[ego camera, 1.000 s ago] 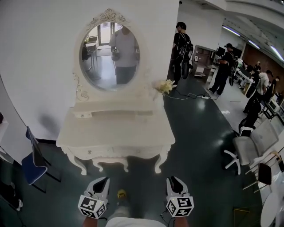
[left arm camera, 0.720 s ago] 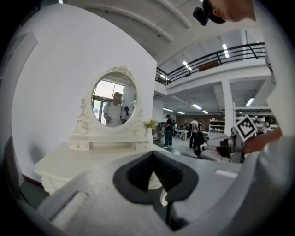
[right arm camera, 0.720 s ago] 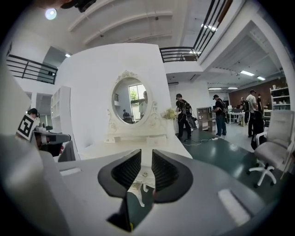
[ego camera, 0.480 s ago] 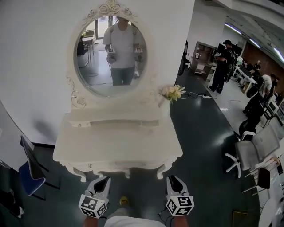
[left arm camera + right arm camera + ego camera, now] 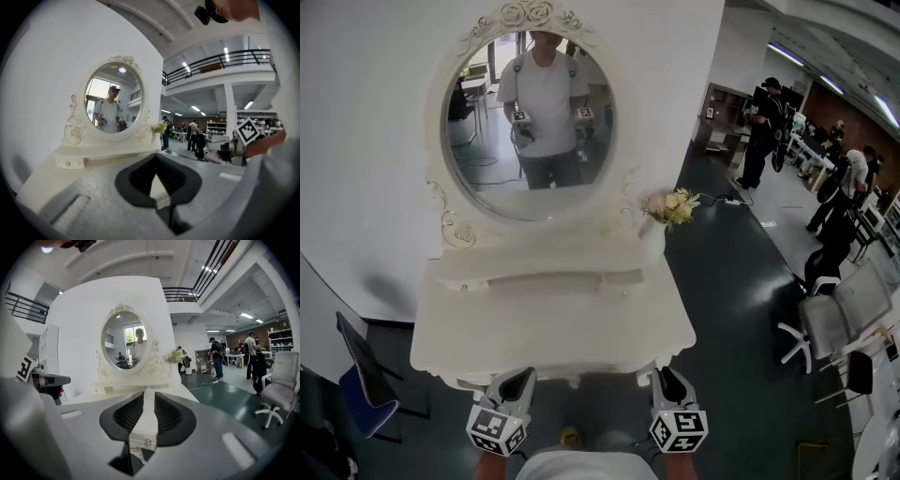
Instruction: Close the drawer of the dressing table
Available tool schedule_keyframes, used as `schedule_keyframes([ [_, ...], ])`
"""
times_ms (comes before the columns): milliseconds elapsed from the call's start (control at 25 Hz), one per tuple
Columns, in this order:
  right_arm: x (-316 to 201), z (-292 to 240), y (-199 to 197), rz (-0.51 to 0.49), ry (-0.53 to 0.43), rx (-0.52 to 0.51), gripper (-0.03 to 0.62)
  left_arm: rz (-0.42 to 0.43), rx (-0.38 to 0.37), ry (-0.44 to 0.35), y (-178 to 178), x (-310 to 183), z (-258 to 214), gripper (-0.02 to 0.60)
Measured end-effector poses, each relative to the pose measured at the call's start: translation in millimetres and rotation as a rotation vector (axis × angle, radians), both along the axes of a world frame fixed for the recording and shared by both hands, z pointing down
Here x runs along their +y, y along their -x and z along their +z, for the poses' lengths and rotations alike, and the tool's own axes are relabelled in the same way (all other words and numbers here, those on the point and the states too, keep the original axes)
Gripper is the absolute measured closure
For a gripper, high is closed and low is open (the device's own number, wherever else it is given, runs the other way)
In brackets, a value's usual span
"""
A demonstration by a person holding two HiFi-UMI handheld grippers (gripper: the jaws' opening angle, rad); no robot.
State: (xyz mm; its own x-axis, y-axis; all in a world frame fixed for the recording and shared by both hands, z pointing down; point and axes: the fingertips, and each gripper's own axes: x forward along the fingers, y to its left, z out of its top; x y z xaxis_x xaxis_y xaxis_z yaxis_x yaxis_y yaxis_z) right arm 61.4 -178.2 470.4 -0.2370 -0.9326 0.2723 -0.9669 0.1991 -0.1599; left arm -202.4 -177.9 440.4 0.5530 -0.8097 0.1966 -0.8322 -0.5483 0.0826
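Cream-white dressing table [image 5: 548, 328], dark teal floor [image 5: 741, 309], pale yellow flowers [image 5: 673, 206].

No legible text or labels anywhere

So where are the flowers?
In the head view, the flowers sit at the dressing table's back right corner, just right of the oval mirror.

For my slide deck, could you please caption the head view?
Left gripper and right gripper poised at the front edge of a white dressing table with oval mirror.
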Motion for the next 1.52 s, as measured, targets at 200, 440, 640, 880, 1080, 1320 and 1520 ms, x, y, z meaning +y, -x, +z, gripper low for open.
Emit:
schedule_keyframes([
  [200, -19.1, 3.5, 4.4, 0.001, 0.006, -0.006, 0.536, 0.009, 0.006, 0.019, 1.0, -19.4, 8.7, 0.583],
  [440, -55.7, 9.7, 1.0, -0.012, 0.026, 0.009, 0.536, -0.004, 0.007, 0.029, -1.1, -54.3, 11.9, 0.583],
  [640, -98.9, 13.4, -4.1, -0.037, 0.03, -0.004, 0.534, -0.024, -0.001, 0.026, -8.7, -94.5, 10.4, 0.583],
  [880, -151.3, 22.1, -12.8, -0.065, 0.035, 0.018, 0.534, -0.042, -0.021, 0.05, -20.1, -140.3, 21.0, 0.583],
  [1080, -185.2, 38.5, -18.4, -0.083, 0.062, 0.01, 0.534, -0.05, -0.036, 0.064, -30.3, -174.7, 34.2, 0.583],
  [1320, -218.4, 66.7, -23.2, -0.109, 0.1, 0.007, 0.534, -0.069, -0.063, 0.105, -37.0, -206.0, 63.0, 0.583],
  [1520, -245.0, 95.9, -25.5, -0.131, 0.144, -0.01, 0.534, -0.081, -0.081, 0.147, -47.8, -224.7, 89.2, 0.583],
])
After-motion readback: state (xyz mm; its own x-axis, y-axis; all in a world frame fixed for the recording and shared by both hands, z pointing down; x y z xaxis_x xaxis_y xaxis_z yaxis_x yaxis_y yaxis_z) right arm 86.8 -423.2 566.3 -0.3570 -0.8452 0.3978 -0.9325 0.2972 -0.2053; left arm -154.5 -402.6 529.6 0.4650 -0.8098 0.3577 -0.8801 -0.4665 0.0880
